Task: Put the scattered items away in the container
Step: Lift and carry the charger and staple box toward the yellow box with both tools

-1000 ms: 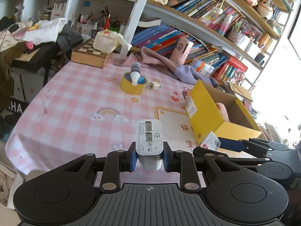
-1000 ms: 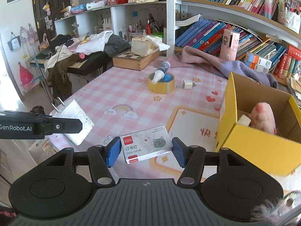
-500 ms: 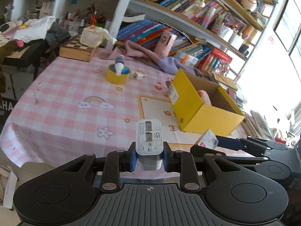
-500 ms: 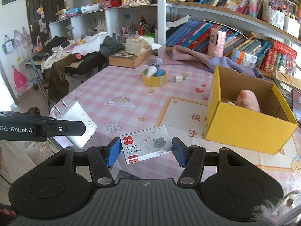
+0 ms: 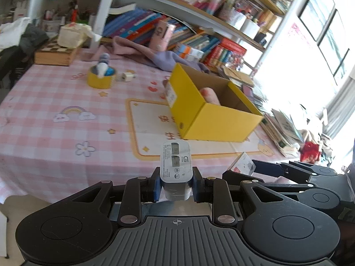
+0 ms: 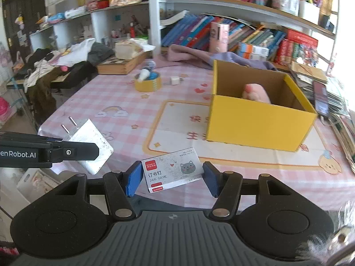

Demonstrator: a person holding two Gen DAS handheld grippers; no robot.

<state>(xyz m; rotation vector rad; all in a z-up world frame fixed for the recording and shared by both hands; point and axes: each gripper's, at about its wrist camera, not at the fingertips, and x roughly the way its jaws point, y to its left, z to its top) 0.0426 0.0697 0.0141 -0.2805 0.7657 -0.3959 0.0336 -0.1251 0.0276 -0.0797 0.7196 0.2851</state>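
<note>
My left gripper (image 5: 176, 185) is shut on a white charger plug (image 5: 176, 167), held off the table's near edge; the plug also shows in the right wrist view (image 6: 88, 143). My right gripper (image 6: 173, 179) is shut on a white staples box with a cat picture (image 6: 173, 171), also seen in the left wrist view (image 5: 243, 166). The open yellow cardboard box (image 5: 213, 119) (image 6: 259, 122) stands on the pink checked table and holds a pink soft toy (image 6: 255, 93). A yellow tape roll (image 5: 101, 79) (image 6: 148, 84) with a small bottle in it and a small white cube adapter (image 5: 126, 77) (image 6: 175, 80) lie farther back.
A purple cloth (image 5: 150, 54), a wooden chess box (image 5: 56, 54) with a tissue pack, and a pink carton (image 5: 162, 36) sit at the table's back edge under bookshelves. Stacked books and papers (image 6: 332, 93) lie right of the yellow box. Clothes are piled at the left (image 6: 55, 64).
Both grippers have pulled back and swung right with their items still held; the yellow box now sits nearer the middle of both views, and the table edge is closer.
</note>
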